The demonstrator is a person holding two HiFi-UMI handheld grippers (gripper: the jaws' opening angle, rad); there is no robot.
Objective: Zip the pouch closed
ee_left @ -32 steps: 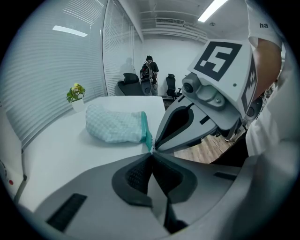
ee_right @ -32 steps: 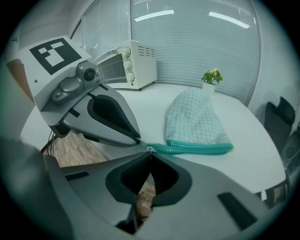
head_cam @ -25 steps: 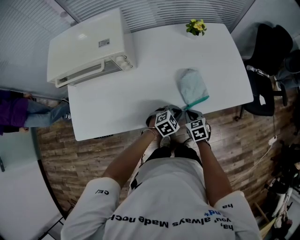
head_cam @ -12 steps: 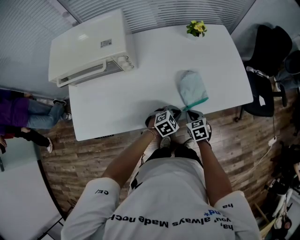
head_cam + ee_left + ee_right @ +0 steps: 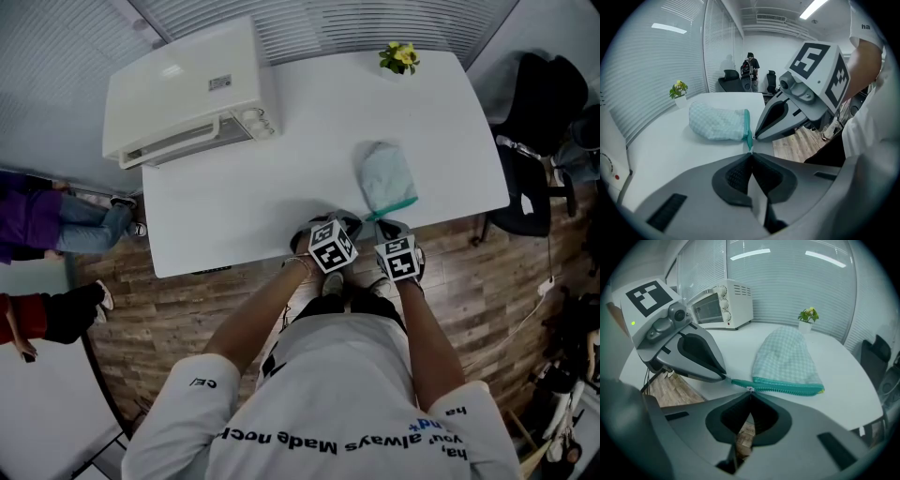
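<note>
A pale green checked pouch (image 5: 385, 176) lies on the white table (image 5: 281, 178) near its front edge, with a teal zipper (image 5: 396, 204) along its near side. In the right gripper view the pouch (image 5: 785, 359) lies just ahead, its zipper (image 5: 787, 387) running left to right. My right gripper (image 5: 750, 391) is shut on the small zipper pull at the zipper's left end. My left gripper (image 5: 724, 377) is shut on the teal tail of the zipper beside it. The left gripper view shows the pouch (image 5: 718, 122), my left gripper (image 5: 751, 153) shut on the teal tail, and my right gripper (image 5: 757, 138) close by.
A white toaster oven (image 5: 183, 94) stands at the table's back left, and a small potted plant (image 5: 397, 56) at the back edge. A black office chair (image 5: 539, 141) is off the table's right side. People's legs (image 5: 56, 225) show on the floor at left.
Neither gripper nor the pouch has moved. The people on the floor at the left have shifted.
</note>
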